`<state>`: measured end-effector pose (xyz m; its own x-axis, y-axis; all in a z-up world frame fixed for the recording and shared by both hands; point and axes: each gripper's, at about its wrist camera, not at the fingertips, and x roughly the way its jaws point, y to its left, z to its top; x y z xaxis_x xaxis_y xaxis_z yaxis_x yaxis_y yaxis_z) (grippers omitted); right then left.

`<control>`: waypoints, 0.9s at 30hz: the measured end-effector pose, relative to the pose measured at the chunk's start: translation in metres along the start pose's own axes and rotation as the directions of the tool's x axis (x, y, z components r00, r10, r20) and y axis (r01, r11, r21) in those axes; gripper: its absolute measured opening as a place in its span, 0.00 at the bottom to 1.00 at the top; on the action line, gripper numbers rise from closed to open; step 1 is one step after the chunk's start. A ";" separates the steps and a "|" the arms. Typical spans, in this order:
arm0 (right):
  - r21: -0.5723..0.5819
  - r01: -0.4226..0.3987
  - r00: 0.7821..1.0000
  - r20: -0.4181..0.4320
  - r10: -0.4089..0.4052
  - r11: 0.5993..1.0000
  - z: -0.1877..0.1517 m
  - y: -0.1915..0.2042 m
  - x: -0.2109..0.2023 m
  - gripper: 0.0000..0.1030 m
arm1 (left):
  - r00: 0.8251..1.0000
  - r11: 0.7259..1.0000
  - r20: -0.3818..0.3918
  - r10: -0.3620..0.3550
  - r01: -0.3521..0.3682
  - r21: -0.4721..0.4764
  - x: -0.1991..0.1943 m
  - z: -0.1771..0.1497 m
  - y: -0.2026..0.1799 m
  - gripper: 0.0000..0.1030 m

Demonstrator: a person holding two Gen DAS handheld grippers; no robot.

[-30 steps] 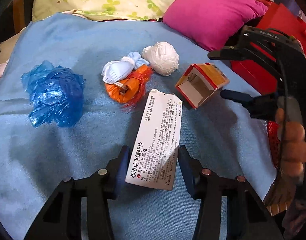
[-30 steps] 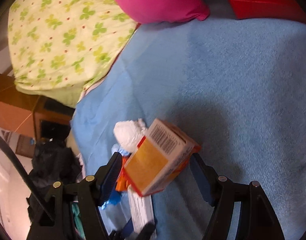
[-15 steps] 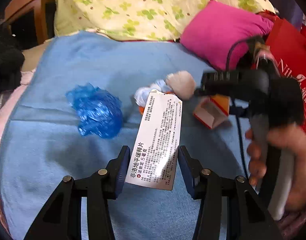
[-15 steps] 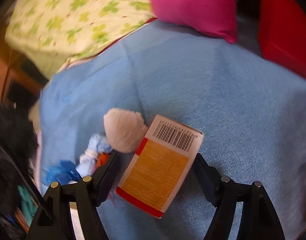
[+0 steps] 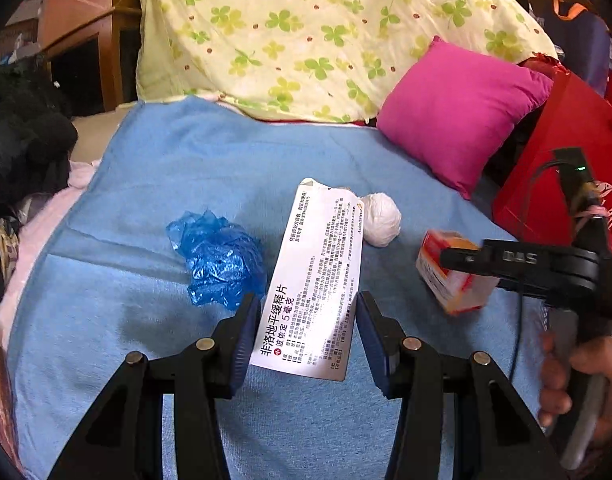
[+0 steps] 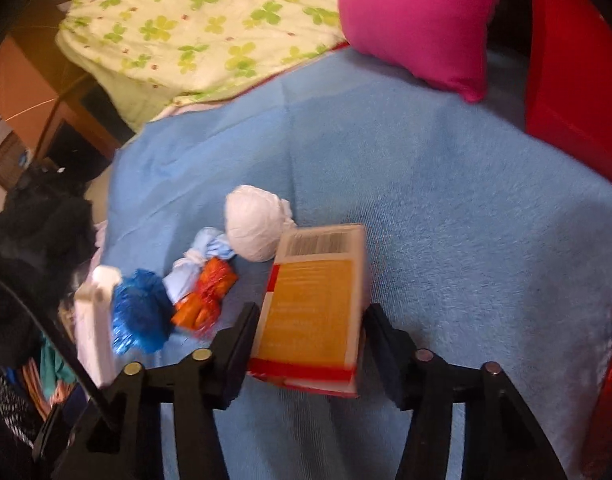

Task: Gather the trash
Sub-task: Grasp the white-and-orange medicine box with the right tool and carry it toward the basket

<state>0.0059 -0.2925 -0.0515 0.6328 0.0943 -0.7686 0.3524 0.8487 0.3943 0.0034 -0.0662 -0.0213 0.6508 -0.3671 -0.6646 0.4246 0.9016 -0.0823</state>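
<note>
while your left gripper [image 5: 308, 322] clamps a long white medicine box [image 5: 312, 280] between its blue-padded fingers [image 5: 245, 332], lifted above the blue blanket [image 5: 153, 200], your right gripper [image 6: 310, 344] pinches an orange and white carton [image 6: 312, 308], barcode end pointing away from you. in the left wrist view, a crumpled blue plastic wad [image 5: 217, 258] lies on the blanket just ahead of the left finger, and a white paper ball [image 5: 380, 218] sits farther ahead, to the right of the held box's far end. off to the right of your left gripper, the right gripper [image 5: 446, 258] shows in profile with the orange and white carton [image 5: 450, 286] at its tip and your right hand [image 5: 574, 384] around its handle. from the right wrist view, the white paper ball [image 6: 253, 228] rests just ahead and left of the carton, a knotted pale blue bundle [image 6: 201, 264] and an orange wrapper [image 6: 205, 296] beside it, the blue plastic wad [image 6: 141, 312] farther left and the white medicine box [image 6: 93, 320] at the far left. beyond both grippers, a magenta pillow [image 5: 458, 112] leans by a clover-print quilt [image 5: 306, 28], with a red bag [image 5: 562, 176] to the right.
</note>
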 end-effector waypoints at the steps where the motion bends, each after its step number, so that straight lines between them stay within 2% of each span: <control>1: -0.011 -0.005 1.000 0.009 0.005 1.000 -0.002 0.001 -0.005 0.53 | 1.000 1.000 0.011 0.007 -0.007 0.007 -0.003 0.000 -0.003 0.49; 7: -0.054 -0.055 0.998 0.033 0.057 0.997 -0.015 -0.003 -0.040 0.51 | 0.999 0.999 0.037 0.039 -0.039 0.022 -0.016 -0.011 -0.014 0.49; 14: -0.034 -0.134 0.989 0.051 0.136 0.990 -0.022 -0.017 -0.062 0.51 | 0.998 1.000 0.054 0.022 -0.023 0.009 -0.030 -0.025 -0.018 0.49; 20: -0.121 -0.209 0.960 0.164 0.227 0.970 -0.040 -0.004 -0.105 0.51 | 0.994 1.000 0.108 0.005 -0.009 0.028 -0.044 -0.028 -0.026 0.49; 27: -0.231 -0.222 0.910 0.299 0.286 0.947 -0.071 0.001 -0.153 0.51 | 0.988 0.998 0.152 0.017 -0.026 0.054 -0.063 -0.039 -0.039 0.49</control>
<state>-0.1396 -0.2694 0.0309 0.8830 0.1735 -0.4361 0.0338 0.9033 0.4277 -0.0791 -0.0693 -0.0054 0.7462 -0.3821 -0.5451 0.4409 0.8972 -0.0253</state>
